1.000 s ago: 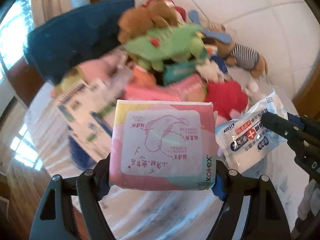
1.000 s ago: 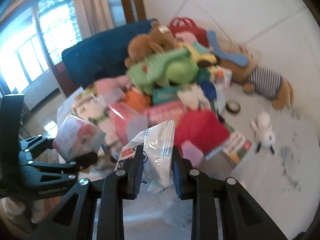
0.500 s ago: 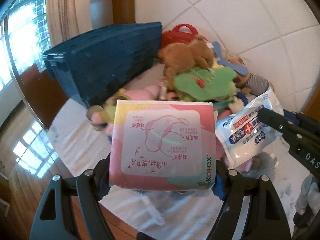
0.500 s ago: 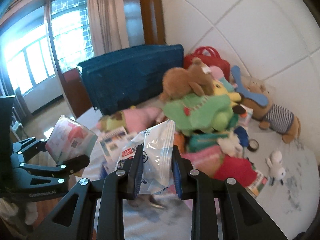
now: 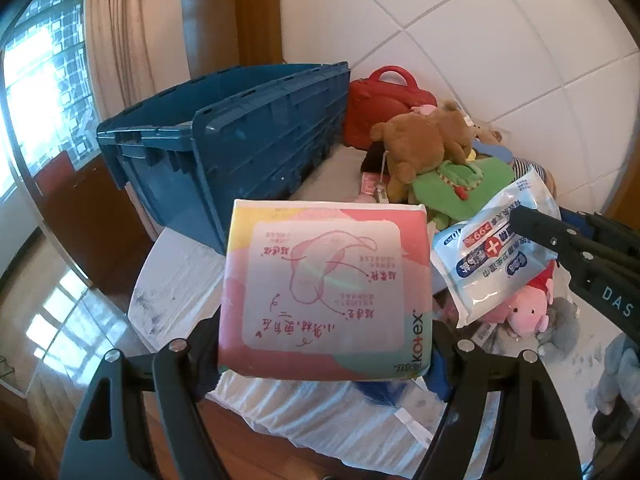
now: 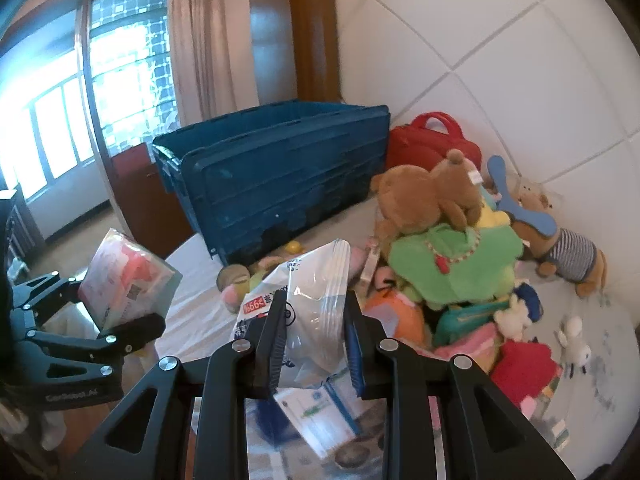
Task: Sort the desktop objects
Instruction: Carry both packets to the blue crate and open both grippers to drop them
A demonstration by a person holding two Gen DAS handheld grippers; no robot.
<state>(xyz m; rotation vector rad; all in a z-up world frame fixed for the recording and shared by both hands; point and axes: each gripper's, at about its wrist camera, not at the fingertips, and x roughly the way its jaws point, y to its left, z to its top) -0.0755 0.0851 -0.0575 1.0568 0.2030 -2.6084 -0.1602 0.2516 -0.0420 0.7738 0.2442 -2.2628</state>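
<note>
Kotex pad pack (image 5: 326, 296), pink and pastel, sits clamped flat between the jaws of the left gripper (image 5: 326, 344), held up over the near edge of the desk (image 5: 180, 272); the right gripper (image 6: 314, 344) is closed on one wet-wipes pouch (image 6: 310, 300), its jaws narrowed onto the crinkled plastic. So two packs are in hand, one per tool, both lifted clear of the clutter. Beyond them the blue plastic crate (image 5: 248, 152) stands at the far left corner of the desk, open at the top (nothing of its inside shows). My judgement is that the step is carrying both packs to that crate: raise them above its rim before moving across, keep the squeeze steady since the pouch is slippery, and release one at a time. To the right lies the plush heap: one brown teddy bear (image 6: 430, 196) atop one green soft toy (image 6: 456, 264), with one red handbag (image 6: 434, 148) against the tiled wall behind
</note>
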